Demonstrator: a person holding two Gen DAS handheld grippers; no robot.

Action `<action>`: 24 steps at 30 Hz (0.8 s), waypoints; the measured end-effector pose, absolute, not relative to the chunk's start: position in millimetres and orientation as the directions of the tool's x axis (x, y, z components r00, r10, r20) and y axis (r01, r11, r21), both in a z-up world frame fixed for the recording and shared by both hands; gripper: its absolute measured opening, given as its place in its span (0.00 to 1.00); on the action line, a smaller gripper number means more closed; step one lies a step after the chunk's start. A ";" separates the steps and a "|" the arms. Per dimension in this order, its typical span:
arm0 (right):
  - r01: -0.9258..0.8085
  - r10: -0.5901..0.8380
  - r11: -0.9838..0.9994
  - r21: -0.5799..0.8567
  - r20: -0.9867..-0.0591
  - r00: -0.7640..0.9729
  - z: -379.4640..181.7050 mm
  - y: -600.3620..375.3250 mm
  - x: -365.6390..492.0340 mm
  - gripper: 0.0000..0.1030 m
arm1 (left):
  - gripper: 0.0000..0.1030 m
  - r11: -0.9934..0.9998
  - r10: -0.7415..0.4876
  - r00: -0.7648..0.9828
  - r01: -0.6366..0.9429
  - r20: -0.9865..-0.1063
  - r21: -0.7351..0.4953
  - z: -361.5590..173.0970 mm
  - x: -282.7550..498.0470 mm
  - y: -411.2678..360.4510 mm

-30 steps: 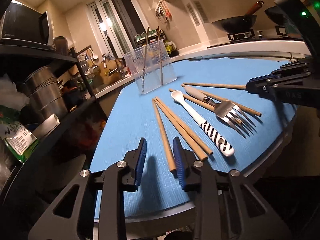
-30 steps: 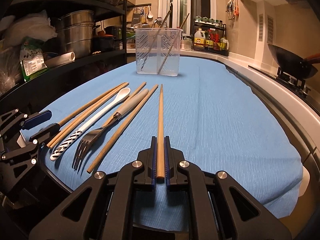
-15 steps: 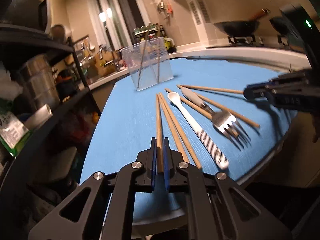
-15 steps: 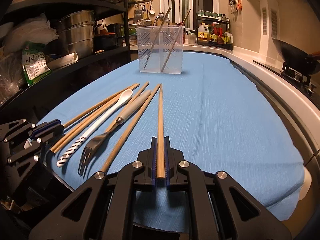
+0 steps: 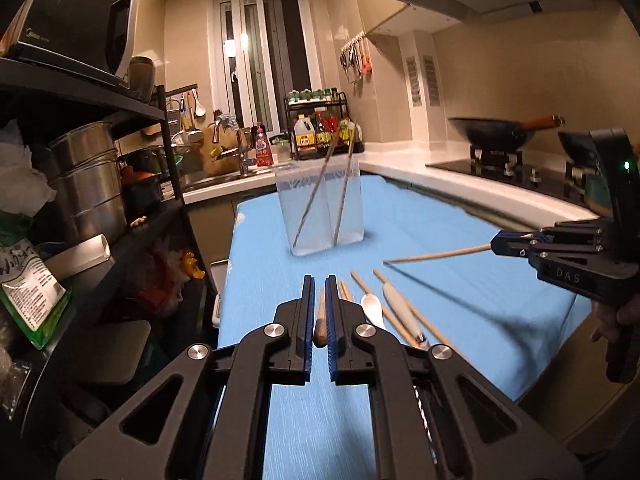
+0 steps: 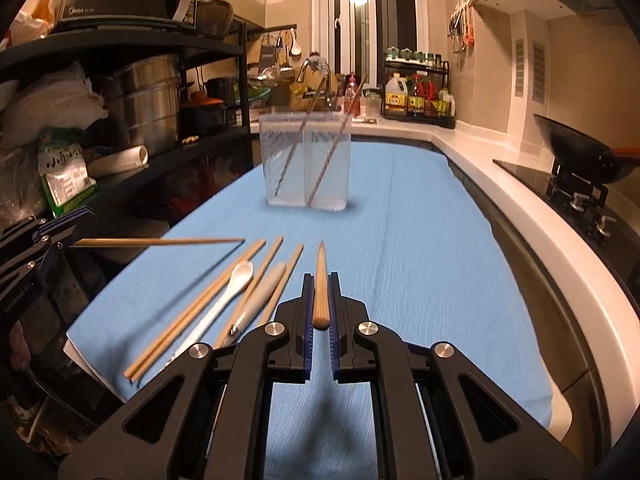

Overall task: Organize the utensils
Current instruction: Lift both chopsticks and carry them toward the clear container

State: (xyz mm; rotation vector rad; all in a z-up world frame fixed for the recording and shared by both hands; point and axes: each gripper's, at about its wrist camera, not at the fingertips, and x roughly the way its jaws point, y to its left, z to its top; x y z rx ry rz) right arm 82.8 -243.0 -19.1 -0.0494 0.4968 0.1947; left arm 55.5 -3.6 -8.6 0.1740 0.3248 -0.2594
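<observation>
Chopsticks are clamped one apiece in the left gripper (image 5: 319, 312) and right gripper (image 6: 320, 300), both held above the blue cloth (image 6: 420, 240). More chopsticks (image 6: 192, 312), a white spoon (image 6: 236, 280) and a fork's grey handle (image 6: 262, 292) lie loose before a clear holder (image 6: 305, 162) with two sticks inside.

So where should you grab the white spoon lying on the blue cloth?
Grab the white spoon by its long, thin handle, coming straight down from above. It lies flat between wooden chopsticks, so there is no room at the sides, and its bowl end is wider.
</observation>
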 end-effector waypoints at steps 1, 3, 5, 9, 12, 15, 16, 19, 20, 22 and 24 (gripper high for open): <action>-0.197 0.173 0.980 -0.001 -0.472 0.865 -13.9 -243.8 84.8 0.07 | 0.05 0.953 -0.224 0.916 0.278 -0.334 0.124 -4.1 58.1 -2.5; -0.198 0.173 0.980 -0.004 -0.462 0.870 -3.0 -244.7 91.3 0.07 | 0.05 0.955 -0.226 0.912 0.278 -0.342 0.109 5.5 69.1 0.7; -0.196 0.173 0.981 -0.005 -0.446 0.878 7.6 -246.0 97.3 0.07 | 0.05 0.956 -0.244 0.900 0.285 -0.362 0.065 15.0 81.9 7.2; -0.199 0.178 0.980 -0.005 -0.418 0.891 27.3 -249.5 112.5 0.07 | 0.05 0.961 -0.258 0.887 0.278 -0.383 -0.005 32.6 105.8 20.0; -0.197 0.180 0.980 -0.001 -0.409 0.895 40.4 -253.6 125.4 0.07 | 0.05 0.959 -0.272 0.867 0.281 -0.418 -0.041 42.3 126.5 26.4; -0.198 0.196 0.980 0.038 -0.412 0.890 51.5 -257.7 141.3 0.07 | 0.05 0.955 -0.293 0.847 0.284 -0.444 -0.087 54.6 148.0 32.6; -0.199 0.202 0.979 0.049 -0.416 0.887 55.5 -259.2 147.5 0.07 | 0.05 0.955 -0.294 0.845 0.284 -0.447 -0.092 58.3 152.7 33.8; -0.208 0.216 0.976 0.067 -0.434 0.874 68.9 -260.8 165.8 0.07 | 0.05 0.955 -0.288 0.836 0.289 -0.468 -0.072 71.2 168.6 33.3; -0.213 0.224 0.974 0.075 -0.442 0.868 74.3 -260.9 171.5 0.07 | 0.05 0.955 -0.283 0.835 0.293 -0.472 -0.055 74.9 172.0 32.3; -0.222 0.233 0.972 0.079 -0.447 0.863 83.7 -261.0 178.8 0.07 | 0.05 0.956 -0.267 0.838 0.292 -0.476 -0.023 84.1 178.2 30.9; -0.226 0.229 0.972 0.060 -0.447 0.865 95.5 -259.7 186.3 0.07 | 0.05 0.955 -0.273 0.836 0.296 -0.477 -0.027 93.5 185.4 32.5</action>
